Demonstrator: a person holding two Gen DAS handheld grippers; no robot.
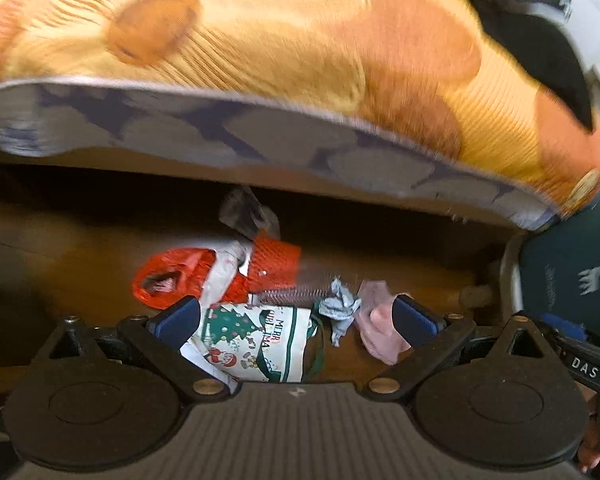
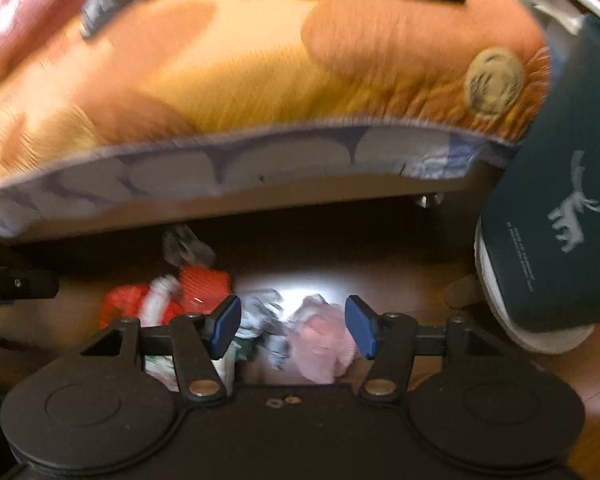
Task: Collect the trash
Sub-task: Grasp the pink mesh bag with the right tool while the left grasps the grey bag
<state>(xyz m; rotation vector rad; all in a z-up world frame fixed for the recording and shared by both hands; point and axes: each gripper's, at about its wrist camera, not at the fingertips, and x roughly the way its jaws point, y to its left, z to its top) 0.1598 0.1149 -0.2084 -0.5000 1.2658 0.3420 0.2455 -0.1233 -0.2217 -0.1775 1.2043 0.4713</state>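
Jaws wide apart on both sides, nothing gripped. The left gripper (image 1: pixel 298 320) hangs over a Christmas-print bag (image 1: pixel 256 344) lying flat on the wooden floor (image 1: pixel 80 264); its lettering runs sideways in the left wrist view, so the long axis points away toward the bed (image 1: pixel 260 60). Just beyond it sit a red plastic bag (image 1: pixel 172 276) and a red mesh piece (image 1: pixel 276 264), touching each other. To the right, a crumpled grey-blue scrap (image 1: pixel 340 306), then a pink wad (image 1: pixel 380 332) against the right finger. The right gripper (image 2: pixel 292 328) frames that pink wad (image 2: pixel 324 344) between its open fingers, blurred. A dark green bag with a deer print (image 2: pixel 560 220) stands at the right.
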